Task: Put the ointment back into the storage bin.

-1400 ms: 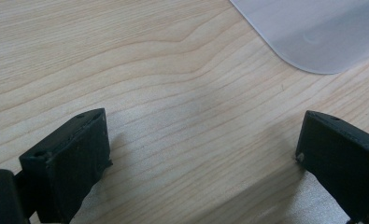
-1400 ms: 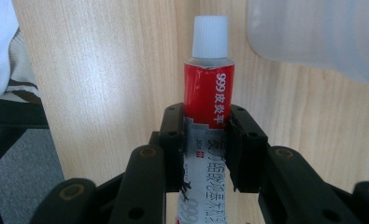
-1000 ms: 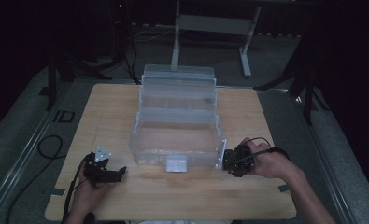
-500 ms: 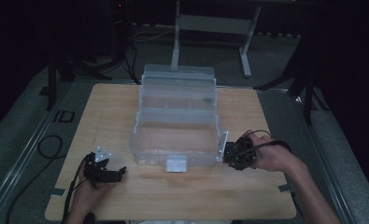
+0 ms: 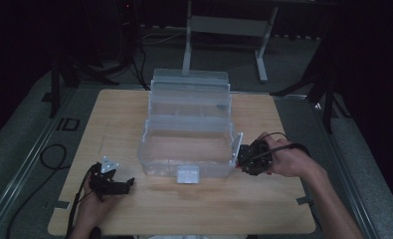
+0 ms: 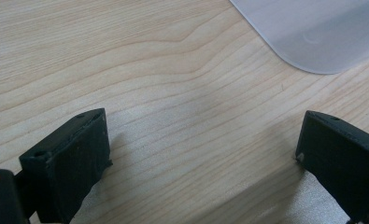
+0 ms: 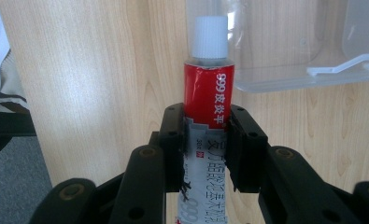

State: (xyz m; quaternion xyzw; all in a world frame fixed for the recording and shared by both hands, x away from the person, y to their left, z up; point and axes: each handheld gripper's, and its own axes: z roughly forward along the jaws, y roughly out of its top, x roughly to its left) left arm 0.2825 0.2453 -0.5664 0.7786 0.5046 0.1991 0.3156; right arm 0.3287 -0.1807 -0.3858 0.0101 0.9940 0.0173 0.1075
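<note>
Right tool [image 7: 204,140] is clamped on a red-and-silver ointment tube with white cap [image 7: 209,88], frame centre, beside the clear plastic organiser box [image 7: 285,46]; tube's lower end is cut off. Left tool [image 6: 201,154] is held wide open, empty, over the wooden worktop [image 6: 149,70].

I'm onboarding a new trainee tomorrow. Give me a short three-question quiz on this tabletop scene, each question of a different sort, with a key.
1. Multiple choice: what does the right gripper hold?
A. a spoon
B. a red and white tube with a white cap
C. a folded cloth

2. True or false: the left gripper is clamped on the corner of the clear plastic box.

3. Fill in: the box stands on a ____ table.

Key
1. B; the jaws press the tube's sides, cap pointing away from the gripper.
2. False; its jaws stand wide apart over bare table, the box corner lying beyond them.
3. Wooden.
</note>
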